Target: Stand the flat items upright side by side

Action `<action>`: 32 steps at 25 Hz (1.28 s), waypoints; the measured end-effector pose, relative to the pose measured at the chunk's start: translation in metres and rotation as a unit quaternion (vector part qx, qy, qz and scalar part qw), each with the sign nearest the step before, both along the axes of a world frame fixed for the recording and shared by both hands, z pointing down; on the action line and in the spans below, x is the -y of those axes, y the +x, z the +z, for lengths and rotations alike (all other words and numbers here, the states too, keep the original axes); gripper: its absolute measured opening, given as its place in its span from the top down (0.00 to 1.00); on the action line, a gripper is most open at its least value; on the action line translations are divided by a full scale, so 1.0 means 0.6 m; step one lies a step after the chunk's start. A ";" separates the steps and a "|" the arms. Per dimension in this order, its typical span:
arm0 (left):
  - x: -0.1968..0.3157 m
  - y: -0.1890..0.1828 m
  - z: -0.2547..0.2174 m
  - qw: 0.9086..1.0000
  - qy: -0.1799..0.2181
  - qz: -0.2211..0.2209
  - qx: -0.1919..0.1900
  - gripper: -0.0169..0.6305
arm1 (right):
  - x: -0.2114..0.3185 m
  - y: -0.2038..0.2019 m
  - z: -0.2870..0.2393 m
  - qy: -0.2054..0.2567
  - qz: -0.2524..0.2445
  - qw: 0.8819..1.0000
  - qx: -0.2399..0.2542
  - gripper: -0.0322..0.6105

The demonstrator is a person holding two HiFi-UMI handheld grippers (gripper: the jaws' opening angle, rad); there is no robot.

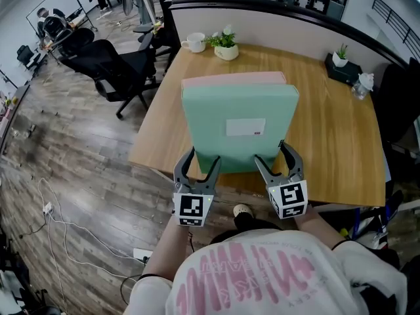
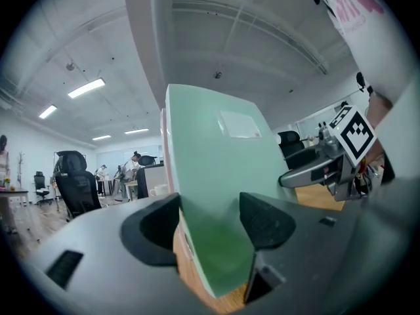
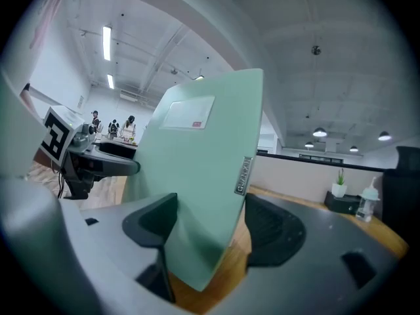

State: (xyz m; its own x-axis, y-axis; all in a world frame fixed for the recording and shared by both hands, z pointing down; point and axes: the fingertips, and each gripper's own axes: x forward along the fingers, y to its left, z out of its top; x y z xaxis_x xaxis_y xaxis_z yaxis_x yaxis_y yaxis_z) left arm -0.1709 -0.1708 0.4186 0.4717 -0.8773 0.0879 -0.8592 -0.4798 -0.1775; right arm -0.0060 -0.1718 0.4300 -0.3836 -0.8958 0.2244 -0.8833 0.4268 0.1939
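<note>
A thick mint-green folder (image 1: pixel 239 126) with a white label stands tilted up on the wooden desk (image 1: pixel 328 149), its lower edge near the desk's front. A pink folder (image 1: pixel 230 79) shows just behind its top edge. My left gripper (image 1: pixel 200 161) is shut on the green folder's lower left corner. My right gripper (image 1: pixel 272 155) is shut on its lower right corner. In the left gripper view the green folder (image 2: pixel 210 149) fills the gap between the pads. In the right gripper view the folder's (image 3: pixel 197 149) spine edge sits between the jaws.
A white mug (image 1: pixel 195 42) and a potted plant (image 1: pixel 225 46) stand at the desk's far left by the partition. A small plant on a black box (image 1: pixel 341 61) and a bottle (image 1: pixel 359 87) are far right. A black office chair (image 1: pixel 115 64) is left of the desk.
</note>
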 end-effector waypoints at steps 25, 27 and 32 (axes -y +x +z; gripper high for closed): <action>0.005 0.005 0.054 0.995 0.013 -0.008 0.102 0.55 | 0.010 0.008 0.043 0.019 -0.016 0.997 -0.071 0.45; 0.001 0.005 0.055 0.995 0.012 -0.007 0.101 0.55 | 0.008 0.008 0.043 0.023 -0.019 0.997 -0.074 0.45; -0.008 0.002 0.059 0.995 0.001 -0.004 0.095 0.56 | -0.001 0.009 0.046 0.025 -0.023 0.996 -0.077 0.45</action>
